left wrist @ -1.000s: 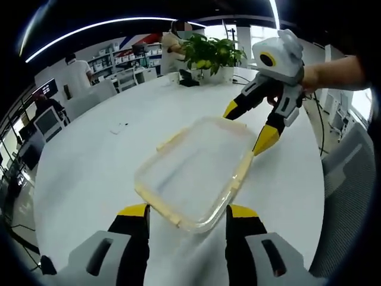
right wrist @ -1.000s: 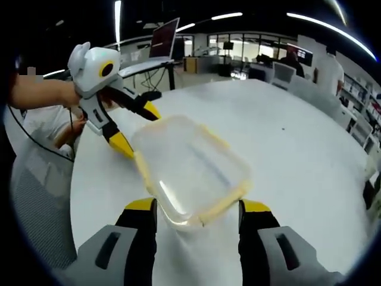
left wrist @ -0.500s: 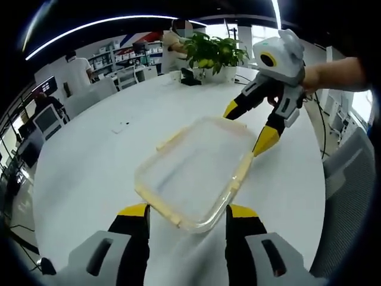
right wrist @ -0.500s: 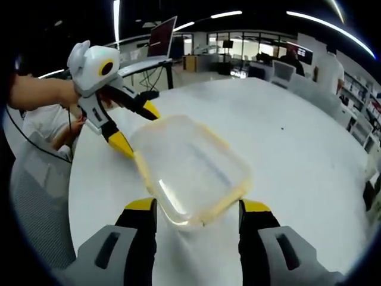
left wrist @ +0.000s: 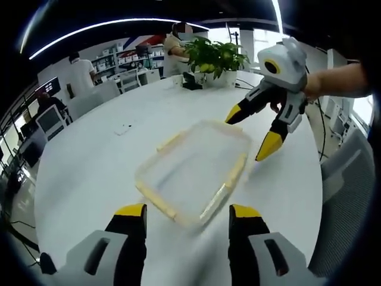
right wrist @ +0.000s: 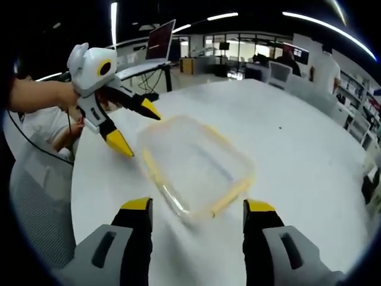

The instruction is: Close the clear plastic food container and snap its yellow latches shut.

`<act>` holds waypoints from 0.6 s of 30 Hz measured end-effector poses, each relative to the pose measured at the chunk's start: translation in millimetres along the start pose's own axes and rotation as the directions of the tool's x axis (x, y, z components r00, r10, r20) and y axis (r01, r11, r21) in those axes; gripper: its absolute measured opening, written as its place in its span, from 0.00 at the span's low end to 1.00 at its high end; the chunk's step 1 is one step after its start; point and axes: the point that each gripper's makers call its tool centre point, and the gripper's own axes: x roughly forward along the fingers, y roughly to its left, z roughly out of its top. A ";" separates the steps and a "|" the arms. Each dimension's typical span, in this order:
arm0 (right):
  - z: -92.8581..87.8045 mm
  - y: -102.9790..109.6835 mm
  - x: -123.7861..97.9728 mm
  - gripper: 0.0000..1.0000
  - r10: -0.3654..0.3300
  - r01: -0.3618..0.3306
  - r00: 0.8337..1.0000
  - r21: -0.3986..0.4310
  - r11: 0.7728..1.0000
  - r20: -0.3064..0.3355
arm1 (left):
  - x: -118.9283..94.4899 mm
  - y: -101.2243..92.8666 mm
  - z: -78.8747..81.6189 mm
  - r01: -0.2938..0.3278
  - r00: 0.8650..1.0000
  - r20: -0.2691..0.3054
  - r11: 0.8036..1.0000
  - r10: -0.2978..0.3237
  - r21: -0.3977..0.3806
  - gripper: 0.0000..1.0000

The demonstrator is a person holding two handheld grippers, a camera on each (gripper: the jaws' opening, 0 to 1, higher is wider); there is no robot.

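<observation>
On table (left wrist: 89, 167): container (left wrist: 193, 173) motion-blurred, latches indistinct; left gripper (left wrist: 187, 217), right gripper (right wrist: 196, 211) spread, clear.

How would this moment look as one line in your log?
container: on white table | left tongs: open, near | right tongs: open, near | nothing gripped

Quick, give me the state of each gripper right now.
Left gripper: open, holding nothing, jaws just short of the container.
Right gripper: open, holding nothing, jaws just short of the container's opposite end.

left tool (left wrist: 186, 213) drawn back off container (left wrist: 193, 171), right tool (right wrist: 197, 210) likewise
</observation>
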 end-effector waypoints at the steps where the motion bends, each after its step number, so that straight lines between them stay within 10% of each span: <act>1: -0.3 1.2 -1.8 0.59 -0.001 0.001 1.000 0.001 1.000 0.004 | -0.7 -0.5 -0.3 -0.001 1.000 0.001 1.000 0.001 -0.001 0.51; 18: -10.8 26.9 -36.7 0.66 -0.061 0.059 0.994 0.030 0.998 0.089 | -37.9 -26.5 -10.2 -0.009 0.999 0.048 1.000 0.010 -0.019 0.64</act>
